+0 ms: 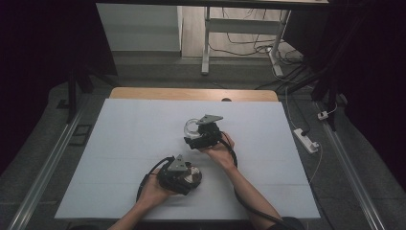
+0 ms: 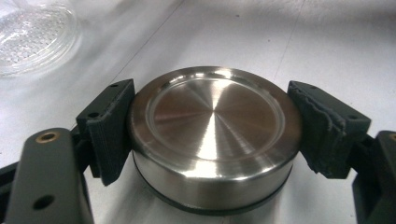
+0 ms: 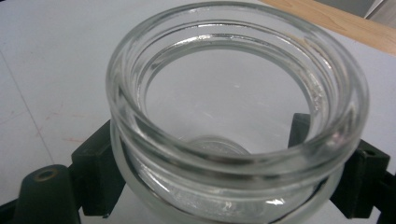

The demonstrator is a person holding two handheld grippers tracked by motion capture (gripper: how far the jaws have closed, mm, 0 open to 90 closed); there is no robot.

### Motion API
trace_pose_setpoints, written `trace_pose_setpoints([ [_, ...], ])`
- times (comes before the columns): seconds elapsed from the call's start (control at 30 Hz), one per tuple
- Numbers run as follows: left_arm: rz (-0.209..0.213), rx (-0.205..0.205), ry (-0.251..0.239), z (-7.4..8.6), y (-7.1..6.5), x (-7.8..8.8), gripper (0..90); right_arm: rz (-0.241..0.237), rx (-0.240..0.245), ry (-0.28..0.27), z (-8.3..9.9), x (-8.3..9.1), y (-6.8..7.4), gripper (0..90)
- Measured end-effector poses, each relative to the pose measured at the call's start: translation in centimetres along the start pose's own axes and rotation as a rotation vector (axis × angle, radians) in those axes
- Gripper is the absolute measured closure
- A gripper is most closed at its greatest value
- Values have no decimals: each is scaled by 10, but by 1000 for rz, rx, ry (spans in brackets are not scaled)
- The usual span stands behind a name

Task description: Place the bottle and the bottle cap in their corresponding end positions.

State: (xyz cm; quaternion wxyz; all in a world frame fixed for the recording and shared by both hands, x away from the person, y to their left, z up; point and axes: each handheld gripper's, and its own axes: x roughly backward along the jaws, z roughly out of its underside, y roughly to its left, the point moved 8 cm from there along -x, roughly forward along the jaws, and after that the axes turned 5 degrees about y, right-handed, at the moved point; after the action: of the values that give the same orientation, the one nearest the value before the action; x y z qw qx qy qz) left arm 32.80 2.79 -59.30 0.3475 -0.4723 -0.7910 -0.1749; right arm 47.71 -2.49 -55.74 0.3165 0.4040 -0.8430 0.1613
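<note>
A round brushed-steel lid [image 2: 215, 135] gleams with fine concentric turning marks on its flat top, its side wall polished smooth and glossy, a dark matt band ringing its base. The ribbed black pads [image 2: 112, 126] pressed to it look like matt, rough-moulded plastic or rubber, one edge frayed. The clear thick-walled glass jar [image 3: 238, 116] shines wet-bright, its rolled rim smooth and glossy, its base faintly textured. Beneath both, the white table cover [image 1: 129, 143] is matt and paper-like, lightly scuffed. Pale varnished wood [image 1: 191, 94] edges the far side. A patterned clear glass dish [image 2: 32, 37] glints nearby.
</note>
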Motion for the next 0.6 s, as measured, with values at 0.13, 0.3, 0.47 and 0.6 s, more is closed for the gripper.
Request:
trace_pose_setpoints([
  [0.13,7,7,9,1,1,0,201,-4,2,0,0,-2,1,149],
  [0.3,-6,0,43,3,1,-2,199,-3,11,0,0,-3,2,149],
  [0.47,-8,-4,66,4,1,-3,198,-4,19,2,1,-3,2,148],
  [0.6,-19,-6,105,7,1,-5,194,-4,30,6,2,-3,2,147],
])
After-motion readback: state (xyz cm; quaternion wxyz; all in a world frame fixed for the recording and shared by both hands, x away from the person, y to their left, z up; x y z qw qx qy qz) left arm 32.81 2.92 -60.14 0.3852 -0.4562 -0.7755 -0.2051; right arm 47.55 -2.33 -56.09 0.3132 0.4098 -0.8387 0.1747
